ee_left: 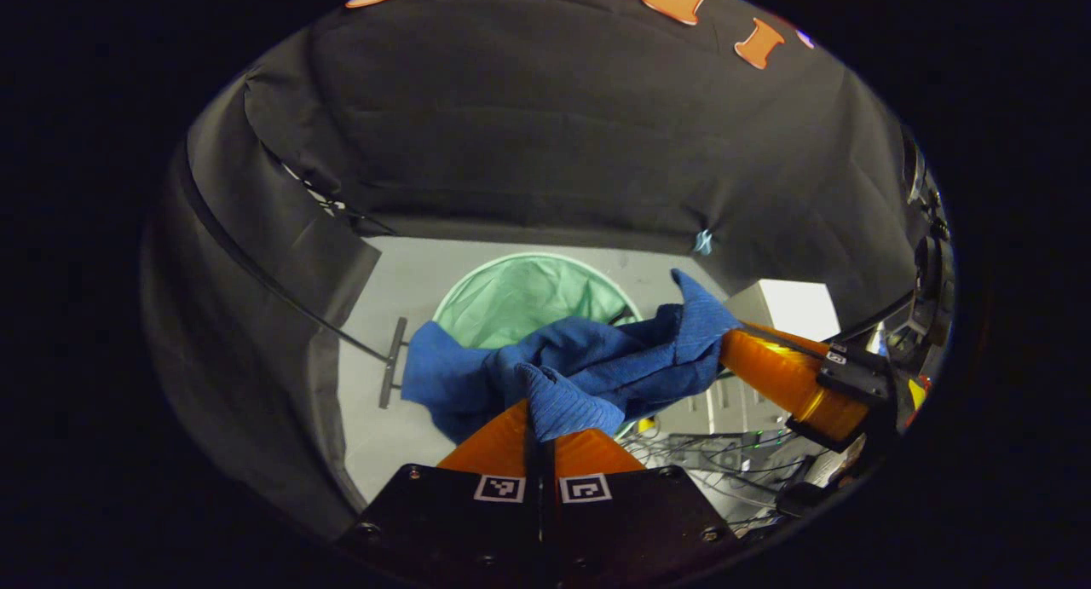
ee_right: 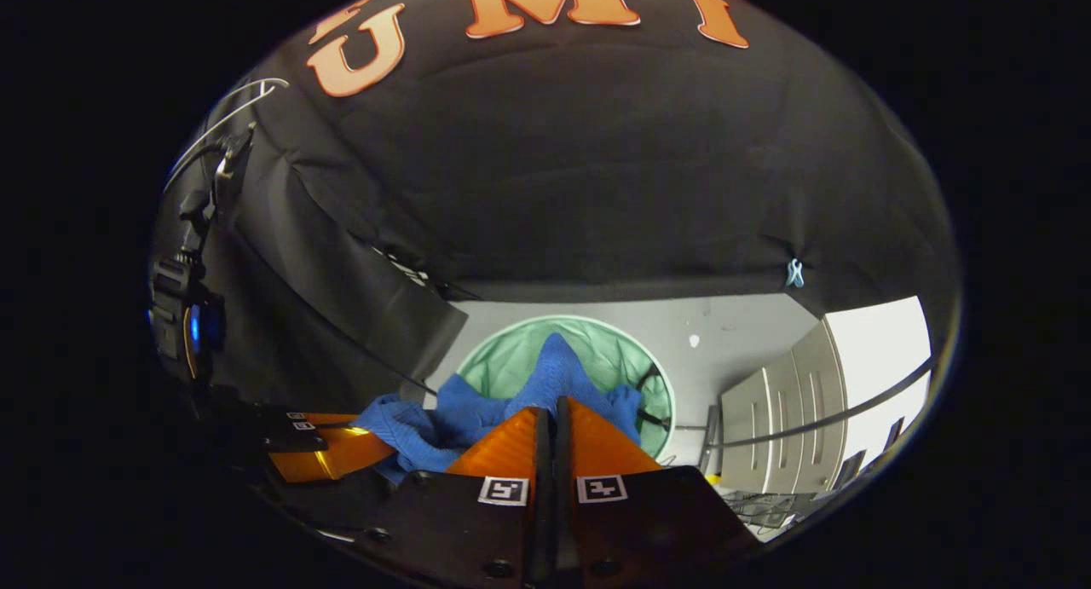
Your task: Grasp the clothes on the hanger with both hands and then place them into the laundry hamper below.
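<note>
Floor: pale grey floor (ee_left: 409, 282) at the foot of the black cloth wall; it carries the hamper, with white cabinets (ee_right: 771, 410) off to one side.
Laundry hamper: round green mesh laundry hamper (ee_left: 520, 295) with a white rim, standing open on the floor near the wall; its mouth faces up and the mesh bottom that shows looks bare.
Blue garment: a blue knitted garment (ee_left: 588, 363), bunched and sagging between the two grippers, hanging over the near rim of the hamper; in the right gripper view it (ee_right: 554, 376) rises in a peak in front of the hamper's mouth. Whether any part already touches the mesh cannot be told.
Left gripper: left gripper (ee_left: 540, 435), orange fingers drawn together with a fold of the blue cloth pinched between the tips.
Right gripper: right gripper (ee_right: 554, 418), fingers closed to a thin slit, the cloth standing up from between the tips; from the left gripper view it (ee_left: 733, 343) grips the garment's far corner.
Hanger: none can be made out on the garment.
Progress: judged well along; the two-handed grasp is made and the garment is over the hamper.
Left to do: lower it past the rim and let go with both grippers.
</note>
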Tool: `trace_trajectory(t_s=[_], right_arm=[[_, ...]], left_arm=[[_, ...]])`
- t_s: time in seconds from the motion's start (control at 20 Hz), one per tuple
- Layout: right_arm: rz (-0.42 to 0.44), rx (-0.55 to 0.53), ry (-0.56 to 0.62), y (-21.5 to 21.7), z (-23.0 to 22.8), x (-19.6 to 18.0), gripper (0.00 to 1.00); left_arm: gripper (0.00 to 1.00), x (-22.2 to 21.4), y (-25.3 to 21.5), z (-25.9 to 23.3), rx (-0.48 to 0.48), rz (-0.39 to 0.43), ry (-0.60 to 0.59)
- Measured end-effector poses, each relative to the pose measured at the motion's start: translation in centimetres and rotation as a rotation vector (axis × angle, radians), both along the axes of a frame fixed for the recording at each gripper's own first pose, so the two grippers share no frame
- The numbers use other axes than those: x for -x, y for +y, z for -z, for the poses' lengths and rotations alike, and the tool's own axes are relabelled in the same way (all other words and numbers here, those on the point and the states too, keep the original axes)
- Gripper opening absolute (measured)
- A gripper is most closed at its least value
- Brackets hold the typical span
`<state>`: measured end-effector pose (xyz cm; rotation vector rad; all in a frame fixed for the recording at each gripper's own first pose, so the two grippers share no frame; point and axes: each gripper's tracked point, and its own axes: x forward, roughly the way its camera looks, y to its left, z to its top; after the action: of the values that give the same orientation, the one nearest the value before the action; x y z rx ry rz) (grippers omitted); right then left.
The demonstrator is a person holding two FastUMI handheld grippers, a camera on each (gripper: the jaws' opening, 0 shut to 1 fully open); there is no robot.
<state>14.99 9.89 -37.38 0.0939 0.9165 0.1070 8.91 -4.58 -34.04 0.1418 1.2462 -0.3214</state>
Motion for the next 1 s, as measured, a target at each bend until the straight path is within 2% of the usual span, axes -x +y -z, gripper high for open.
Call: trace_trajectory(t_s=[0.1, 0.2, 0.3, 0.45, 0.5, 0.55, 0.6, 0.65, 0.75, 0.8, 0.85, 0.9, 0.95, 1.0], right_arm=[[0.018, -0.027, 0.027, 0.2, 0.6, 0.4, 0.08], [0.031, -0.031, 0.029, 0.2, 0.5, 0.4, 0.08], [0.033, -0.005, 0.024, -0.7, 0.4, 0.3, 0.1], [0.035, 0.007, 0.01, -1.3, -0.2, 0.2, 0.31], [0.037, 0.003, 0.007, -1.3, -0.5, 0.2, 0.3], [0.04, 0.003, 0.004, -1.2, -0.6, 0.5, 0.41], [0.041, 0.002, 0.004, -1.1, -0.8, 0.5, 0.36], [0.045, 0.007, 0.002, -1.3, -1.0, 0.5, 0.38], [0.041, 0.005, -0.006, -1.4, -1.6, 0.7, 0.63], [0.039, 0.012, -0.014, -1.5, -2.0, 0.8, 0.55], [0.037, 0.018, -0.025, -1.5, -2.5, 0.8, 0.52], [0.038, 0.03, -0.037, -1.7, -3.0, 0.7, 0.62], [0.036, 0.032, -0.054, -1.8, -3.7, 0.9, 0.63], [0.038, 0.035, -0.072, -1.7, -4.4, 0.8, 0.73]], left_arm=[[0.04, 0.5, 0.3, 0.7, -0.021, -0.009, 0.019], [0.09, 1.3, -0.9, 0.8, 0.006, -0.049, 0.051], [0.37, 1.1, -1.3, 0.5, 0.02, -0.086, 0.054], [0.74, 0.0, -0.9, 0.8, 0.014, -0.086, 0.023], [0.75, -0.2, -0.7, 0.3, 0.009, -0.084, 0.009], [0.75, -0.5, -0.7, 0.0, 0.004, -0.082, -0.006], [0.75, -0.6, -0.6, -0.2, -0.001, -0.078, -0.02], [0.77, -0.7, -0.6, -0.5, -0.004, -0.076, -0.03], [0.77, -0.6, -1.2, -1.1, 0.017, -0.087, -0.038], [0.76, -0.3, -1.3, -1.6, 0.024, -0.091, -0.042], [0.77, -0.3, -1.4, -2.0, 0.025, -0.088, -0.048], [0.77, -0.3, -1.1, -2.2, 0.022, -0.082, -0.059], [0.77, -0.4, -0.9, -2.6, 0.015, -0.075, -0.075], [0.77, -0.4, -0.8, -3.1, 0.012, -0.068, -0.093]])
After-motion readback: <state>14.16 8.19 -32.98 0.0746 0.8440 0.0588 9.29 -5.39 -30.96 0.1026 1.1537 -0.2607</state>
